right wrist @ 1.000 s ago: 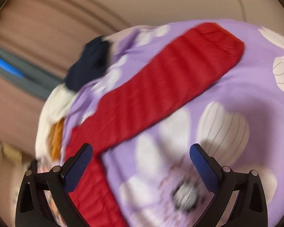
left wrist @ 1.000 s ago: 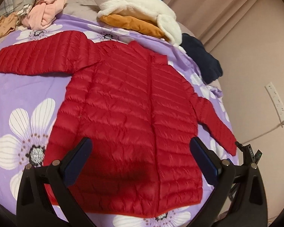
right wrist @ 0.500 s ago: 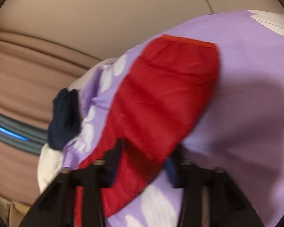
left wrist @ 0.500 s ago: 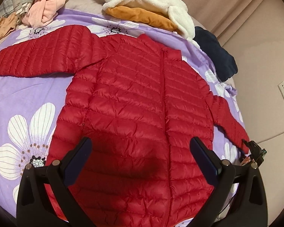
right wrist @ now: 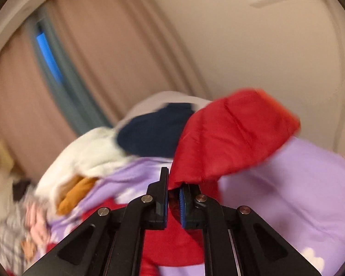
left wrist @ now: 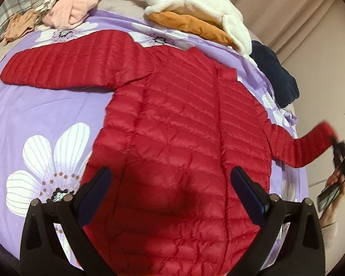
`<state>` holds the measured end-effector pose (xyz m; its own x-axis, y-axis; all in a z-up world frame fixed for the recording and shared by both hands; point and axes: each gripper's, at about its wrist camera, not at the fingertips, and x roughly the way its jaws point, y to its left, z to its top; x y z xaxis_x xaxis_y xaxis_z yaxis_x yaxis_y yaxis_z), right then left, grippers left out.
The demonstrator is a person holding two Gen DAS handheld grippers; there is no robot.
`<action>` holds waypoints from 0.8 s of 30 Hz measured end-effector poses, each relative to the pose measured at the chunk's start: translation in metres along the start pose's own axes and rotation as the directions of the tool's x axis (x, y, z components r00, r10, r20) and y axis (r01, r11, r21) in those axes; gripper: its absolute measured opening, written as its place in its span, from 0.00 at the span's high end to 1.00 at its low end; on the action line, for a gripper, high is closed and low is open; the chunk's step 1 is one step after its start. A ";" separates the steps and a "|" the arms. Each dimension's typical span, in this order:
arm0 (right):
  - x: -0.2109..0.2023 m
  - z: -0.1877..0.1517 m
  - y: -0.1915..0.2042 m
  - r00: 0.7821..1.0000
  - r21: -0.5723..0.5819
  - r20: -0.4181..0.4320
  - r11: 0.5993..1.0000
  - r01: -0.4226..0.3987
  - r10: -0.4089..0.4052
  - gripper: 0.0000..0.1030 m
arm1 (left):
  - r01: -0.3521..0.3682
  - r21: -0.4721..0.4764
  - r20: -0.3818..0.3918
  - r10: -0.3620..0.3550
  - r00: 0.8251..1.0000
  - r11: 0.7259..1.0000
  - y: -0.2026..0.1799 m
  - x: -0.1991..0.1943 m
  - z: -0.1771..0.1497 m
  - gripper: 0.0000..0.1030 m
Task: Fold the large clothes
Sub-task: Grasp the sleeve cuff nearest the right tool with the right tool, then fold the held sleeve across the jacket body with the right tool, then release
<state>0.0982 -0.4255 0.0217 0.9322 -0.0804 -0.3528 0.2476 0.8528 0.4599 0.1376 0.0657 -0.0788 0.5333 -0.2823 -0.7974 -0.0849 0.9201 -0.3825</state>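
on the purple flowered bedsheet lies the red quilted puffer jacket, flat, front up. right tool clamped on its sleeve cuff, lifted at jacket's right. left tool gapes over the hem, empty.

Red quilted jacket lies front-up, zipped; one sleeve outspread, other lifted

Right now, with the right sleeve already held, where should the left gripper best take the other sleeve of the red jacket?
Probably at the cuff end of the left sleeve, coming from its outer end. It lies flat and straight on the purple sheet, away from the body, so the end is free. The left gripper hangs open over the red jacket; the right gripper grips the right sleeve.
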 end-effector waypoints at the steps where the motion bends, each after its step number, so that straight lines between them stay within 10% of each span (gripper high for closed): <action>1: 0.002 0.001 0.015 1.000 -0.027 -0.005 0.999 -0.025 0.025 0.91 | 0.001 -0.016 0.003 -0.001 1.000 1.000 0.006 -0.002 0.000 0.00; 11: 0.053 -0.053 0.170 0.977 -0.346 -0.154 0.918 -0.193 0.147 0.91 | -0.067 -0.149 -0.002 0.068 0.998 0.986 0.067 -0.013 -0.001 0.00; 24: 0.117 -0.215 0.257 0.900 -0.686 -0.435 0.657 -0.312 -0.027 0.91 | -0.073 -0.243 -0.007 0.074 0.997 0.967 0.115 -0.005 0.004 0.00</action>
<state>0.2141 -0.1049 -0.0770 0.7175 0.1295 -0.6844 -0.3095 0.9395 -0.1467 0.1285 0.1743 -0.1172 0.5201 -0.2155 -0.8265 -0.3258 0.8444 -0.4252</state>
